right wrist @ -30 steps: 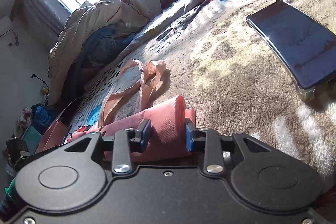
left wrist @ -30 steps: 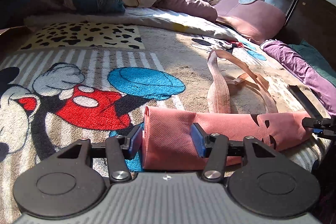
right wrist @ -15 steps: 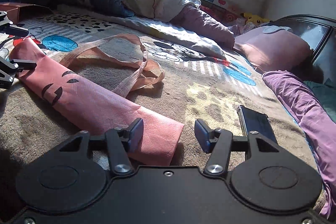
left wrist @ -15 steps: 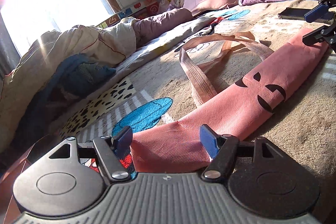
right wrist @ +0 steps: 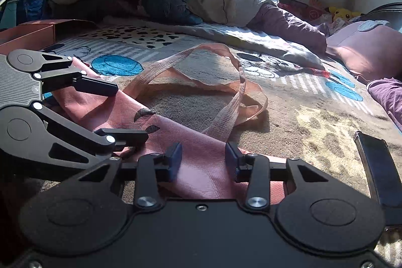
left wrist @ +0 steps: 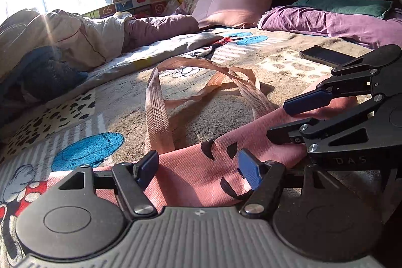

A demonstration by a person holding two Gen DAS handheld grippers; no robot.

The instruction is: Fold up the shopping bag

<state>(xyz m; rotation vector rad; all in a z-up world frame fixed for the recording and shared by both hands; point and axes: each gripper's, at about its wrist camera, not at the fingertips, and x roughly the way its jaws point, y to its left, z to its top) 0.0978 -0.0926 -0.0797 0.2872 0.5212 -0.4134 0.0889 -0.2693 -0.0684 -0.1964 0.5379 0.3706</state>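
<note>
**Pink bag rolled into a strip on the cartoon blanket**

The shopping bag [left wrist: 198,167], a woven pink fabric with black markings, lies as a long creased strip on the plush cartoon-print blanket [left wrist: 226,117] covering the bed. Its two ribbed, flat handles [left wrist: 160,102] loop loosely just beyond the strip. The left gripper [left wrist: 198,168] straddles one end with its blue-padded fingers [left wrist: 247,168] spread, having just opened, pads not pressing the cloth. The right gripper [right wrist: 202,158] straddles the other end; its fingers have just narrowed yet show gaps beside the fabric. A glossy dark phone [right wrist: 379,167] lies near the bag's right end.
</note>
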